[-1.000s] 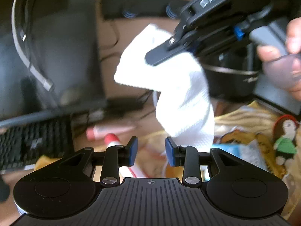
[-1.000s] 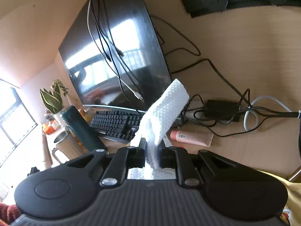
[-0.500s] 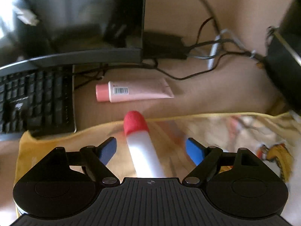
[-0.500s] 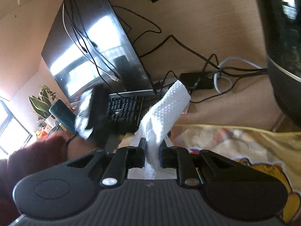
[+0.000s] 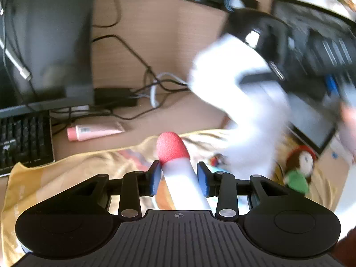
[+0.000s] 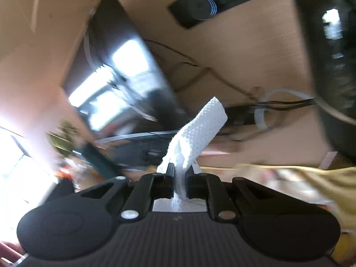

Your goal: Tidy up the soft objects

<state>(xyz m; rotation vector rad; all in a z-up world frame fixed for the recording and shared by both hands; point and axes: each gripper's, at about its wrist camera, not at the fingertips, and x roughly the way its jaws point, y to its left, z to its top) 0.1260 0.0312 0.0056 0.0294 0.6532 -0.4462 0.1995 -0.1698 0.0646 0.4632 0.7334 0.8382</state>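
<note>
My left gripper (image 5: 178, 179) has its blue pads (image 5: 155, 179) closed in on a soft white stick with a red foam tip (image 5: 172, 148), which points forward over a yellow printed cloth (image 5: 66, 166). My right gripper (image 6: 180, 178) is shut on a white paper towel (image 6: 200, 131) that sticks up from its jaws. In the left wrist view the right gripper (image 5: 249, 62) is a blur at the upper right, with the towel (image 5: 240, 93) hanging below it. A small doll with red hair and a green dress (image 5: 299, 166) lies on the cloth at the right.
A pink tube (image 5: 95, 131) lies on the desk beyond the cloth. A keyboard (image 5: 22, 142) and monitor (image 5: 49, 33) stand at the left, with cables (image 5: 155, 84) behind. A black round vessel (image 6: 329, 55) looms at the right. A hand (image 5: 349, 122) shows at the right edge.
My left gripper's jaws have narrowed from wide open onto the red-tipped stick. The right gripper, still holding the towel, has swung fast and is back in the left wrist view.
</note>
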